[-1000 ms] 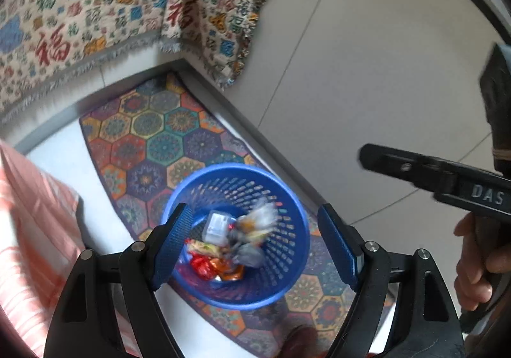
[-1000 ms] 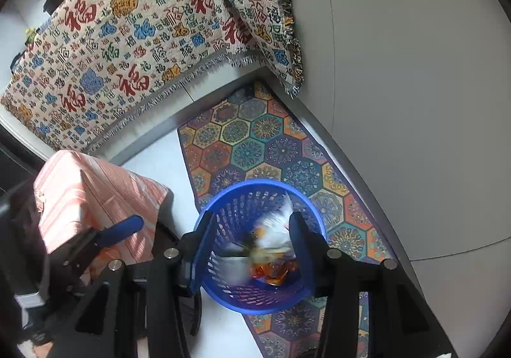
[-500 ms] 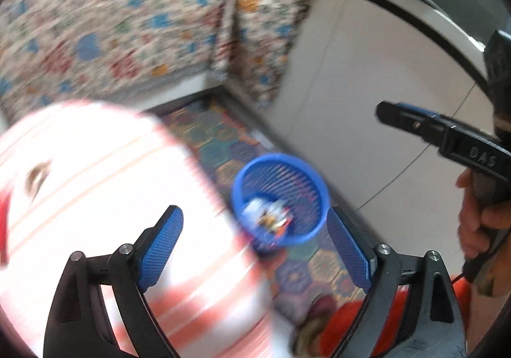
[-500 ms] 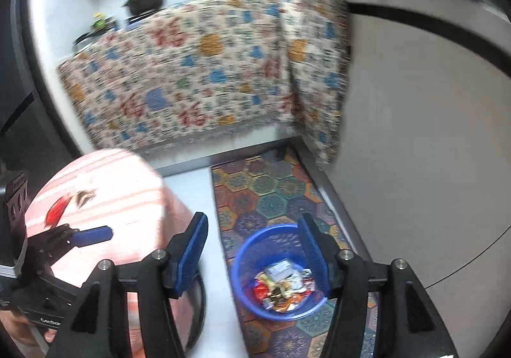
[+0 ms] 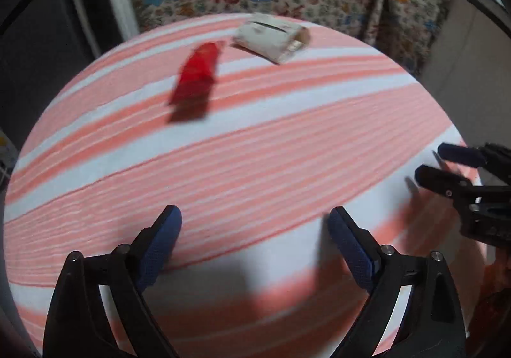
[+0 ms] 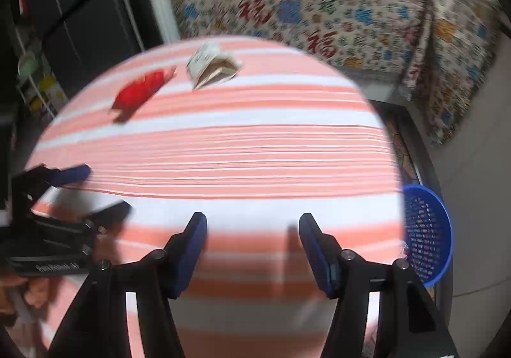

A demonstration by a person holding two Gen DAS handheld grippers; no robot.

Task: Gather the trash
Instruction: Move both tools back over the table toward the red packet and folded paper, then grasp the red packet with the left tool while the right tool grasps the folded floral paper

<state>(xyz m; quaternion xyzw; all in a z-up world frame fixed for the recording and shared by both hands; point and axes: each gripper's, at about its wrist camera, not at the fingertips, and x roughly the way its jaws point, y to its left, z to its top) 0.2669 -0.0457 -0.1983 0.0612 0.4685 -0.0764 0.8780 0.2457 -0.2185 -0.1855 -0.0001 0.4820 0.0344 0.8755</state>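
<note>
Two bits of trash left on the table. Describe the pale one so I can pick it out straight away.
Start at the round table with the pink-and-white striped cloth and look to its far side. Two pieces lie there, apart: a red wrapper and, to its right, the crumpled whitish paper packet. It is the only pale, boxy piece.

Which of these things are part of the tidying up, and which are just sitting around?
Part of the job:
- crumpled red wrapper on the striped table
- torn white paper packet beside it
- blue plastic mesh basket on the floor
- left gripper and right gripper, both open and empty

Just lying about:
- pink-and-white striped tablecloth
- patterned fabric throw behind
</note>
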